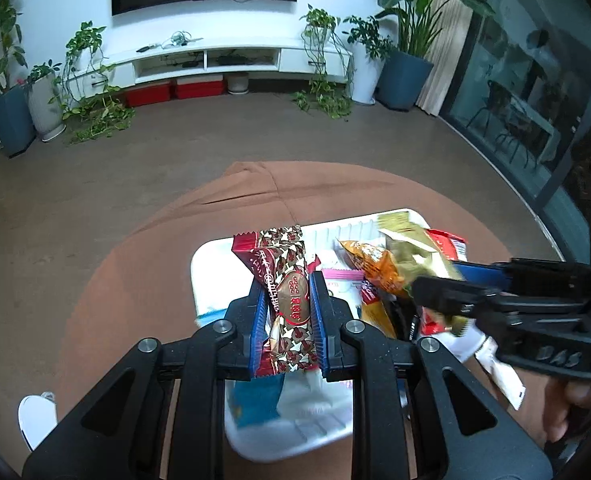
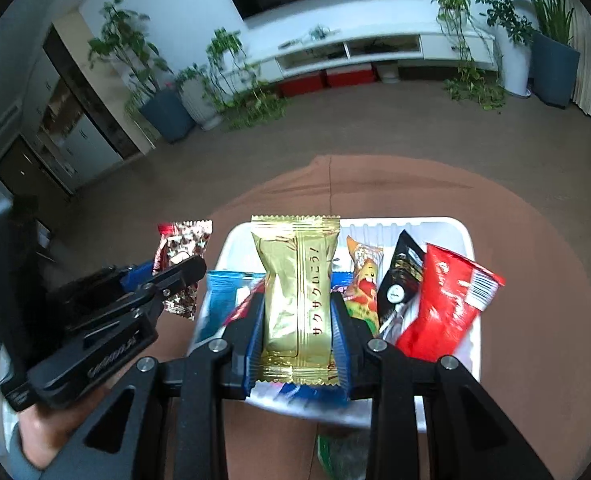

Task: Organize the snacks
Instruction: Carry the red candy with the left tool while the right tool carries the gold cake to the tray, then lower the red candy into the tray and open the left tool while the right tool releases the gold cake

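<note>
My left gripper (image 1: 288,280) is shut on a dark red and brown patterned snack packet (image 1: 285,256), held upright over the left part of a white tray (image 1: 203,256). My right gripper (image 2: 297,296) is shut on a gold wrapped snack (image 2: 295,260) above the same white tray (image 2: 455,224). In the tray lie an orange packet (image 2: 363,276), a black packet (image 2: 401,280), a red packet (image 2: 443,304) and a blue packet (image 2: 223,300). Each gripper shows in the other view: the right gripper (image 1: 439,276) with the gold snack (image 1: 407,248), the left gripper (image 2: 171,270) with the patterned packet (image 2: 183,248).
The tray rests on a round table under a brown cloth (image 1: 135,280). A white object (image 1: 35,420) sits at the table's near left edge, and a green packet (image 2: 335,456) lies in front of the tray. Beyond are bare floor, potted plants and a white TV stand (image 1: 215,60).
</note>
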A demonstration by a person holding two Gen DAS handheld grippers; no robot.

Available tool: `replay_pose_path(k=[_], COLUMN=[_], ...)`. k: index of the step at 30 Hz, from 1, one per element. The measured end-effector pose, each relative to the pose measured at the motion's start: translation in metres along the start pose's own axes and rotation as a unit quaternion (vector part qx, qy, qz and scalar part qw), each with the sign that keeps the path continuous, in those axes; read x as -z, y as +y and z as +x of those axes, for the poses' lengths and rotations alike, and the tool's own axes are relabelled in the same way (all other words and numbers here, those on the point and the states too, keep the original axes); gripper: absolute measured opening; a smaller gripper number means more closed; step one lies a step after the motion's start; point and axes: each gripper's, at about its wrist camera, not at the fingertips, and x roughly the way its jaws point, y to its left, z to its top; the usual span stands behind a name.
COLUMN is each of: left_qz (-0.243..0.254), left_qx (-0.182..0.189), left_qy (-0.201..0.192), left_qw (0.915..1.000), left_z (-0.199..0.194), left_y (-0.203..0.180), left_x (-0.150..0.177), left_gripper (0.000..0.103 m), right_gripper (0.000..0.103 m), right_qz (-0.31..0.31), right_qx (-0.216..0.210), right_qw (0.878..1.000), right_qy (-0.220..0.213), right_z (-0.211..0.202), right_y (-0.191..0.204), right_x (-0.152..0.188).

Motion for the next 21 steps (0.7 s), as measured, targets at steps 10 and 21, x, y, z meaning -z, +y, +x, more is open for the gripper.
replay_pose_path(k=[10, 21], left_qz=[-0.003, 0.005], left_qx=[-0.013, -0.015], left_qy=[0.041, 0.058], left_qw=[0.9991, 0.9982], left_z=[0.079, 0.121], left_y=[0.003, 0.006], left_x=[0.01, 0.017], left_gripper=[0.019, 0.019], right_gripper=[0.033, 0.033], right_qz=[-0.004, -0.001], right_qx=[0.038, 0.048], right_qw=[0.999, 0.998], right_qy=[0.028, 0.05], right_z=[0.058, 0.087], right_y=[-0.01, -0.018], right_x=[-0.007, 0.003])
